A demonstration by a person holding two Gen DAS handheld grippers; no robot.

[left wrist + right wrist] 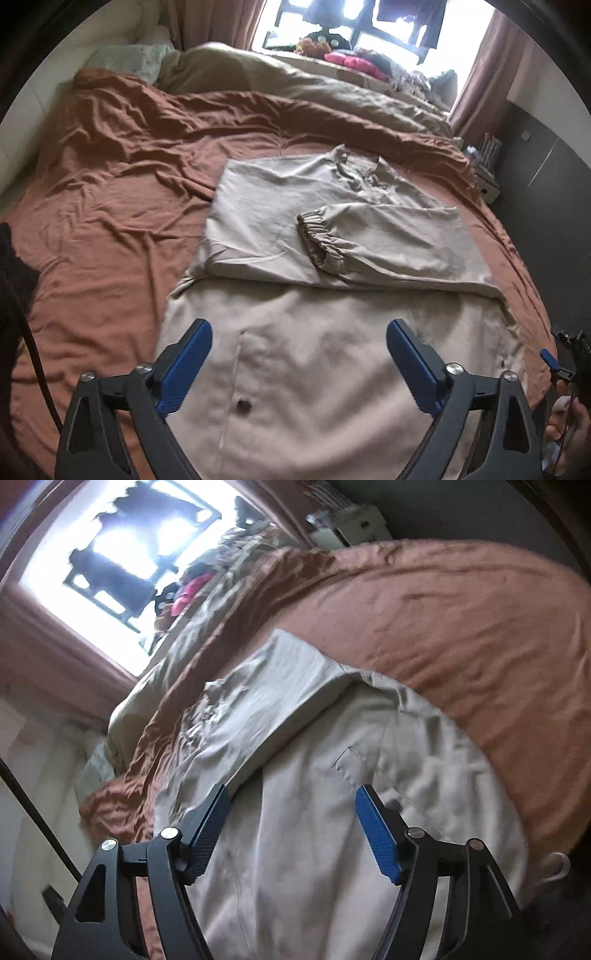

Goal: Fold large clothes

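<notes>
- A large beige cotton jacket (pixel 332 236) lies spread on a bed covered by a wrinkled rust-brown sheet (pixel 110 192); its upper part is folded into a rough rectangle, and one sleeve with a gathered elastic cuff (pixel 317 240) lies across that fold.
- The near part of the jacket lies flat toward the camera, showing a vertical pocket seam and a small dark round button (pixel 243 406).
- The left gripper (pixel 299 365) — black arms with blue ribbed pads — hovers over this near part with its jaws spread wide; nothing is between them.
- The right gripper (pixel 291 830), of the same build, is rolled to one side in its own view; its jaws stand apart above the pale cloth (pixel 295 775) and hold nothing.
- In the left wrist view, part of the other gripper and the fingers of a hand (pixel 565 417) show at the right edge.
- Beyond the rust sheet lies a bunched tan duvet (pixel 295 81), and a pale pillow (pixel 129 59) sits at the far left.
- A bright window (pixel 369 26) with rust-pink curtains (pixel 480 74) stands behind the bed; dark clothes hang in it, and pink and mixed items are piled on the sill (pixel 351 59).
- No brand, label or writing can be read anywhere — the small white box (pixel 487 177) beside the bed is too blurred to tell.
</notes>
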